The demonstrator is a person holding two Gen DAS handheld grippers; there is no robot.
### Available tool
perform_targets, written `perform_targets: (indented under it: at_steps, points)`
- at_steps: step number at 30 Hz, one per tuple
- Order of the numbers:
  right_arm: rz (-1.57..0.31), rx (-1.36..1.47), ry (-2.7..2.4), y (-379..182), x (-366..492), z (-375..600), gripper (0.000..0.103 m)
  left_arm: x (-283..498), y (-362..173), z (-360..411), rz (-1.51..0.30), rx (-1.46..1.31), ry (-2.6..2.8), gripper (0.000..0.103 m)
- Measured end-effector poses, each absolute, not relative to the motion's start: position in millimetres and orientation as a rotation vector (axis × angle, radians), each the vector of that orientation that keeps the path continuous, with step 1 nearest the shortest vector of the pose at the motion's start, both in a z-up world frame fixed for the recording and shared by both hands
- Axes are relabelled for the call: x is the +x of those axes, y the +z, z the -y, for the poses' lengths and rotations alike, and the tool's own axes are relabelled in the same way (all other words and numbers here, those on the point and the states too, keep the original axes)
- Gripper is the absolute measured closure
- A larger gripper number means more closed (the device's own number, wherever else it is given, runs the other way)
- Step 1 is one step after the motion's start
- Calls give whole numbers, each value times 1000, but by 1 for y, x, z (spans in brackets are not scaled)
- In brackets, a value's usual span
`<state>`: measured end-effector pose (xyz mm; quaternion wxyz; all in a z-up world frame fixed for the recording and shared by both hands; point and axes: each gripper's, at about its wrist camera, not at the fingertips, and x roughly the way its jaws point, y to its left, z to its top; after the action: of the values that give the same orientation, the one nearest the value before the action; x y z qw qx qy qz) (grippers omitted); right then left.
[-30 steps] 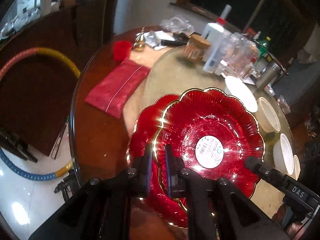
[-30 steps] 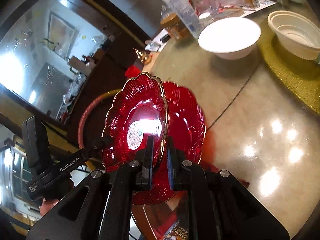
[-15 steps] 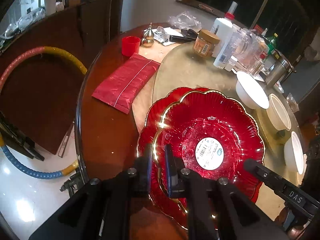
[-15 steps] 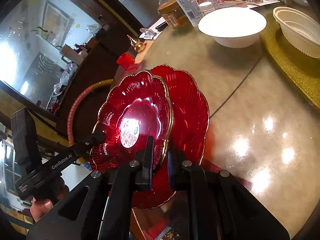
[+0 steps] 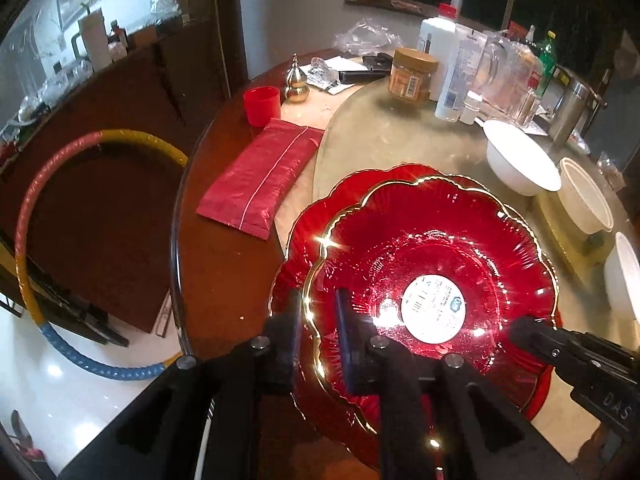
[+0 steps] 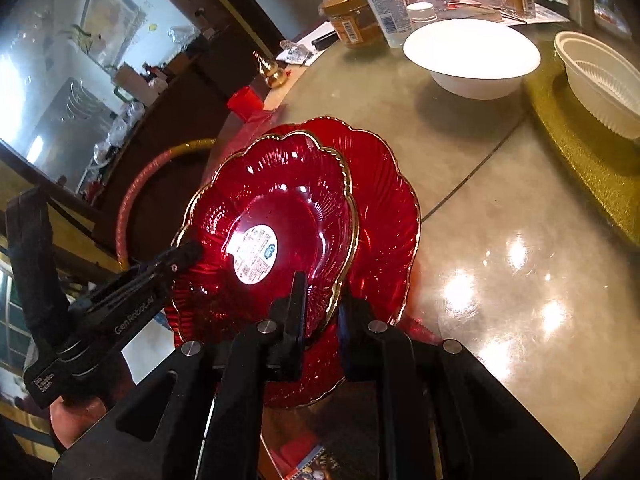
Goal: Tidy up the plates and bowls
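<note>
A red gold-rimmed scalloped plate [image 5: 432, 256] with a white sticker lies over a second red plate [image 5: 304, 236] on the glass turntable. My left gripper [image 5: 318, 332] is shut on the top plate's near rim. My right gripper [image 6: 322, 312] is shut on the opposite rim of the same plate [image 6: 280, 200]; the lower plate [image 6: 384, 200] shows beneath it. Each gripper appears in the other's view. A white bowl [image 5: 520, 164] and a ribbed white bowl [image 5: 584, 196] sit beyond; they also show in the right wrist view [image 6: 472, 56], [image 6: 600, 76].
A red packet [image 5: 260, 176], red cup [image 5: 262, 106], gold gourd ornament [image 5: 296, 84], jar [image 5: 412, 76] and bottles [image 5: 452, 76] crowd the table's far side. A gold mat [image 6: 592, 164] lies under the ribbed bowl. A hoop [image 5: 24, 240] leans beside the table edge.
Both grippers have lowered the top plate toward the lower plate, and it now sits flatter and more centred over it. Both stay clamped on its rim.
</note>
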<state>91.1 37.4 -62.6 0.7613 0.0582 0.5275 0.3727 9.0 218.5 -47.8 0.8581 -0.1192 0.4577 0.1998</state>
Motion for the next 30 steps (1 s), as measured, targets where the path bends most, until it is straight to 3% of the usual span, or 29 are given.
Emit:
perform_targets:
  at_steps: [2,6,8,11,13,14,17,22,23,24,30]
  points:
    - [-1144,102,804,-63,91,-39,86,10,-47,-217,-959,-230,428,87]
    - [-1149,59,807,-59,92,-42,70,10,-45,-216,-954,-219,425,85]
    - [-1135,63,807,-55,92,-41,63,8,-42,-217,-937,-233,417,78]
    - [-1092,53,790,-48,90,-37,43,7,-36,-219,-907,-288,368,54]
    - [-1058,43,783,-42,87,-35,38,4,-31,-220,-880,-311,376,24]
    - [-1043,38,777,-39,87,-32,37,1,-27,-221,-853,-312,406,21]
    - [-1006,22,746,-31,85,-24,31,-10,-14,-230,-756,-378,425,21]
    - [-902,224,750,-18,94,15,31,-30,11,-232,-547,-446,410,21]
    - [-862,292,746,-15,97,28,29,-35,15,-229,-494,-448,404,21]
    - [-826,351,735,-12,99,40,21,-40,21,-226,-438,-444,399,21]
    - [-755,580,718,-17,110,81,13,-40,39,-187,-240,-256,300,15]
